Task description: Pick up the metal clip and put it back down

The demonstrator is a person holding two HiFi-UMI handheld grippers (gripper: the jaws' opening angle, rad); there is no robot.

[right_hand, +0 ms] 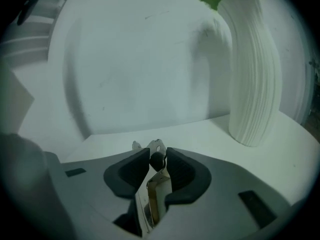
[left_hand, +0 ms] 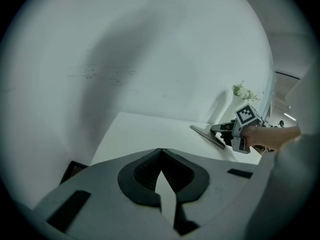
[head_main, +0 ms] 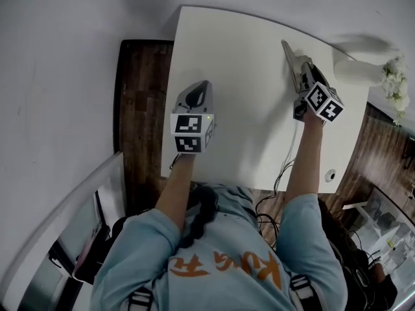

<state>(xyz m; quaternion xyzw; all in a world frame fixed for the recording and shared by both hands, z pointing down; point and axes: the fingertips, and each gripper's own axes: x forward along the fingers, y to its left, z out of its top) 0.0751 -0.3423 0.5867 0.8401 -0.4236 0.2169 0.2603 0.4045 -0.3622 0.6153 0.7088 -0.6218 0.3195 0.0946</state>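
The metal clip point(right_hand: 157, 189) stands upright in the gap between the jaws of my right gripper point(right_hand: 158, 156). Its black hinge knob sits at the fingertips and its two holed handles poke out beyond them. The jaws stand apart, and the shiny leaf leans by the right pad point(right_hand: 182, 171). In the head view that gripper point(head_main: 285, 45) is low over the far right of the white table point(head_main: 246, 122), and the clip is hidden there. My left gripper point(left_hand: 160, 151) is shut with nothing in it and hovers at the table's left side point(head_main: 205, 83).
A tall ribbed white vase point(right_hand: 252, 69) with white flowers stands just right of the right gripper, also seen at the table's far right corner point(head_main: 355, 70). A white wall runs close behind the table. Dark wooden floor point(head_main: 139, 109) lies left of it.
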